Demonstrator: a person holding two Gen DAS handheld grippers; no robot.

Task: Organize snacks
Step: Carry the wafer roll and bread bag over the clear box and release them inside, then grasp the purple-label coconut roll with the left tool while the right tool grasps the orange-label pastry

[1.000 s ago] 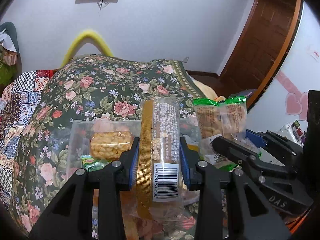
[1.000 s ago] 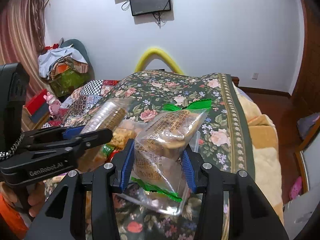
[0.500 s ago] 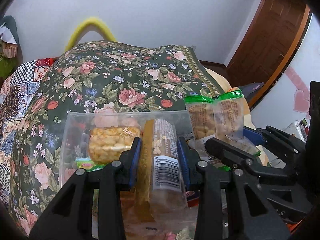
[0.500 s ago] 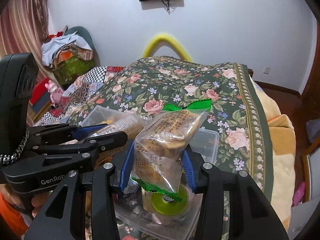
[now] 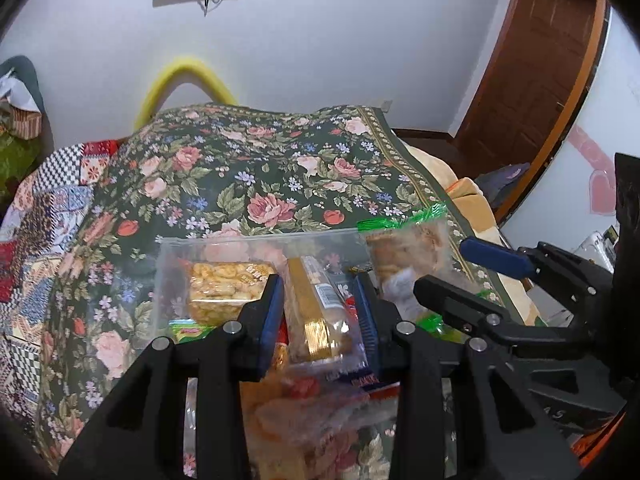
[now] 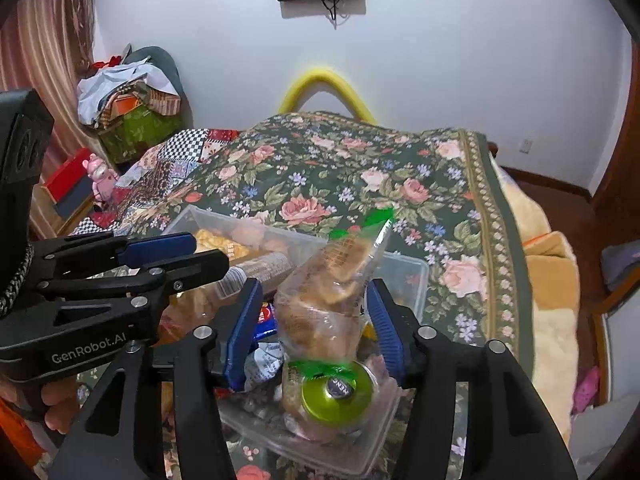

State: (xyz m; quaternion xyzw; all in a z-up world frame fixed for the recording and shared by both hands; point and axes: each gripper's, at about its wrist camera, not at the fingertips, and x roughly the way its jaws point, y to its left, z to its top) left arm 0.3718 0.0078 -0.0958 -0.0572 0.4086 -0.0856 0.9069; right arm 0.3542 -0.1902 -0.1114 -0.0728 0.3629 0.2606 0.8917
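A clear plastic box (image 5: 168,256) (image 6: 416,276) full of snacks sits on the floral bedspread. My left gripper (image 5: 318,312) is open over the box; the gold-striped biscuit pack (image 5: 316,312) lies between its fingers, resting among the snacks. My right gripper (image 6: 314,316) is open too; the green-sealed cracker bag (image 6: 336,276) (image 5: 408,256) stands loosely between its fingers, its lower end in the box above a green round lid (image 6: 336,392). A yellow puffed-snack pack (image 5: 224,288) lies at the box's far left.
The floral bedspread (image 5: 260,184) (image 6: 360,184) stretches ahead to a white wall. A patchwork quilt (image 5: 40,216) lies to the left. A brown door (image 5: 540,60) and the bed's right edge (image 6: 520,240) are on the right. Piled clothes (image 6: 124,96) sit far left.
Both grippers lowered their packs into the box and opened. The biscuit pack and the cracker bag now rest in the box instead of being clamped.
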